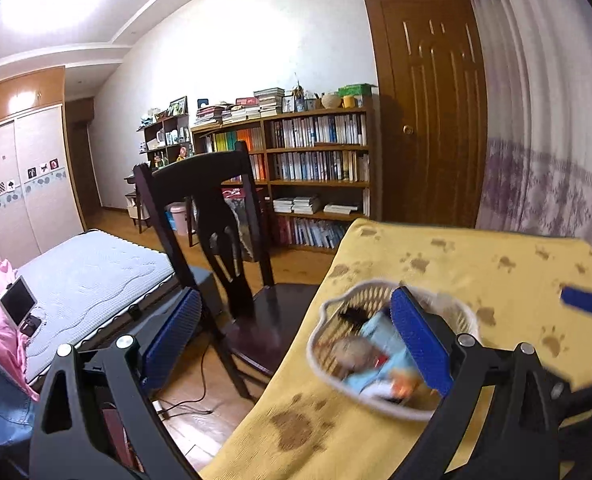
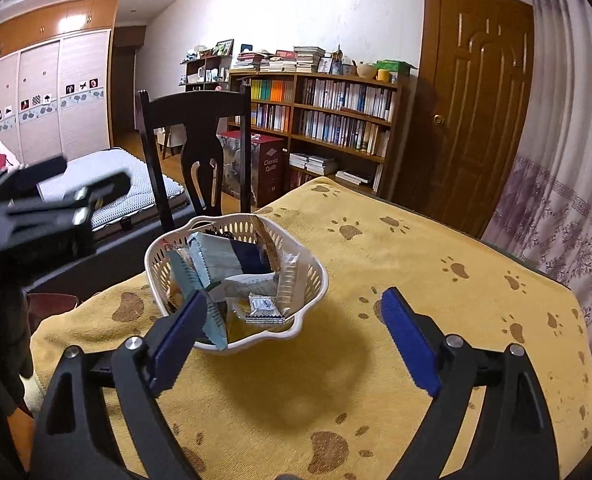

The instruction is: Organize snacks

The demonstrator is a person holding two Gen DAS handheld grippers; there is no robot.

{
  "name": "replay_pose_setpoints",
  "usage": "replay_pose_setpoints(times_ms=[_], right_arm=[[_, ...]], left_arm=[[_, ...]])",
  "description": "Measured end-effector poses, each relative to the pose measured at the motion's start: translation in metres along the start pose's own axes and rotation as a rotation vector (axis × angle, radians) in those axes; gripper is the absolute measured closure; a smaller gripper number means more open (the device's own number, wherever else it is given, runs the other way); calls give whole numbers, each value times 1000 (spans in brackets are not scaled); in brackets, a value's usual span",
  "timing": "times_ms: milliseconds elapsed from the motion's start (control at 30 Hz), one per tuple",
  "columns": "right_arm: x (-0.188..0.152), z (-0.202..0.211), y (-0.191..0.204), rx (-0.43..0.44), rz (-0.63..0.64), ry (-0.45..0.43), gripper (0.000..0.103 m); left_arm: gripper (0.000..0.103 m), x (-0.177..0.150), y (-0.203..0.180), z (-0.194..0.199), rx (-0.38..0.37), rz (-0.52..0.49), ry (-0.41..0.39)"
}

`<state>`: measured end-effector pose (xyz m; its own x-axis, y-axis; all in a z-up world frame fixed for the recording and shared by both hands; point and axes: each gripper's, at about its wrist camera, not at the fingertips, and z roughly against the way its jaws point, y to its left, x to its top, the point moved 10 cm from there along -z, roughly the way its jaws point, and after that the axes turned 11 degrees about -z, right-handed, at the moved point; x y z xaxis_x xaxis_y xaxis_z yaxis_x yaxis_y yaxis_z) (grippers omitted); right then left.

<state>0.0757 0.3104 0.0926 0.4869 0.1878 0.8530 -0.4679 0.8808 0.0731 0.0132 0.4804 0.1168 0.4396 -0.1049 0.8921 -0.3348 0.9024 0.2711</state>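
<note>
Snacks fill a white slotted basket (image 2: 296,264) that sits on a yellow cloth printed with brown paw marks (image 2: 436,280), spread over the table. Packets lie heaped inside it: pale blue sachets with zigzag edges (image 2: 216,260), a dark navy one behind them, and a small white wrapped piece (image 2: 265,307) near the rim closest to the right gripper.

The right gripper (image 2: 292,326) hangs just in front of the basket with its blue-padded fingers (image 2: 410,346) spread wide and nothing between them. Its left finger overlaps the near edge of the basket, though whether it touches I cannot tell; its right finger stands over bare cloth.

The left gripper (image 1: 300,330) is also spread wide and holds nothing. Its right finger crosses in front of the basket (image 1: 466,316), which looks smeared with motion blur from that camera, and its left finger hangs out past the table edge, over the floor. From the right wrist view the same tool shows as a blurred black shape off to the left of the basket.

Beyond the far side of the table stands a dark wooden chair (image 2: 194,148), then a bed (image 1: 92,268), a bookcase (image 2: 336,116) packed with books and a brown door (image 2: 480,100).
</note>
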Motion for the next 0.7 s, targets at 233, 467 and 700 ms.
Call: replay_pose_setpoints(times_ms=[233,467,700], right_arm=[[-1,8,6,-36,39,-24,5],[-7,9,14,-60,96,-22,5],[-10,8,14,-69,102,-16,5]], left_arm=[[6,-27,6,10,51,-34,19],[4,-44,1,8,74,-85,44],[4,-50,-6,7,73,-120,49]])
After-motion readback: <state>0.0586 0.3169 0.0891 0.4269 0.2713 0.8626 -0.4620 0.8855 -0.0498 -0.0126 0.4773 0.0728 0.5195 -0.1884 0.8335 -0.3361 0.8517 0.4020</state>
